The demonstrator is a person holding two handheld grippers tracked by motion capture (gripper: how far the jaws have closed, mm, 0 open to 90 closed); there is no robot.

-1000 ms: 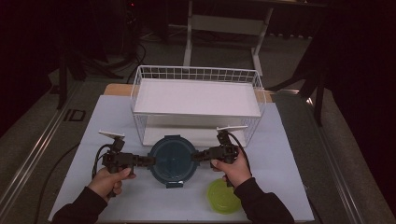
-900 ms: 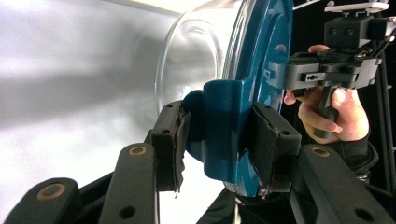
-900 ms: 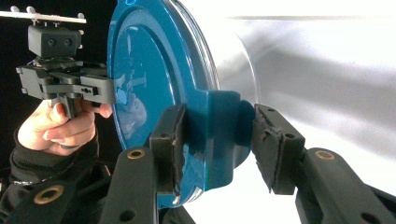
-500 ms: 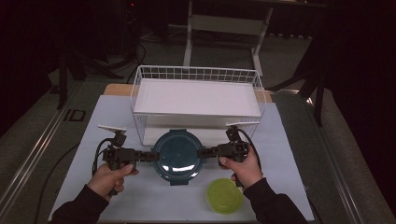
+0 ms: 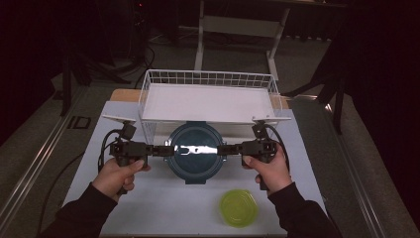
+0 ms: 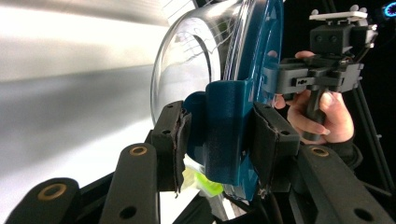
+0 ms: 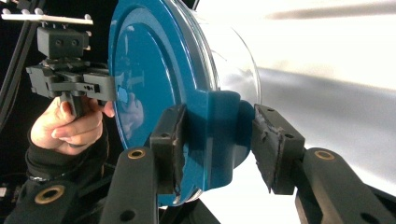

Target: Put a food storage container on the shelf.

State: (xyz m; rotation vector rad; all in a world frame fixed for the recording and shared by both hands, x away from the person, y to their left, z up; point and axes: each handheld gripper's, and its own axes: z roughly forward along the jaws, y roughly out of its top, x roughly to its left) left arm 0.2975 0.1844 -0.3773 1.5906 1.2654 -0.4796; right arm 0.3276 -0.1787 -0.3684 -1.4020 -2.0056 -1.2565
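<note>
A round container point(image 5: 194, 151) with a dark blue lid and a clear bowl hangs between both grippers, just in front of the white wire basket point(image 5: 208, 73). My left gripper point(image 5: 166, 150) is shut on the blue clip at its left side, and my right gripper point(image 5: 223, 148) is shut on the clip at its right. In the left gripper view the jaws point(image 6: 219, 140) clamp the blue clip of the container point(image 6: 261, 56), with the right gripper point(image 6: 322, 74) behind. In the right gripper view the jaws point(image 7: 219, 140) hold the opposite clip of the container point(image 7: 149, 70).
The wire basket has a white floor and stands at the back of the white table mat point(image 5: 148, 208). A yellow-green round lid point(image 5: 239, 208) lies on the mat near the front, below the right hand. Dark floor and stand legs surround the table.
Both grippers have carried the container away from the person, toward the basket's front wall. The yellow-green lid has stayed in place.
</note>
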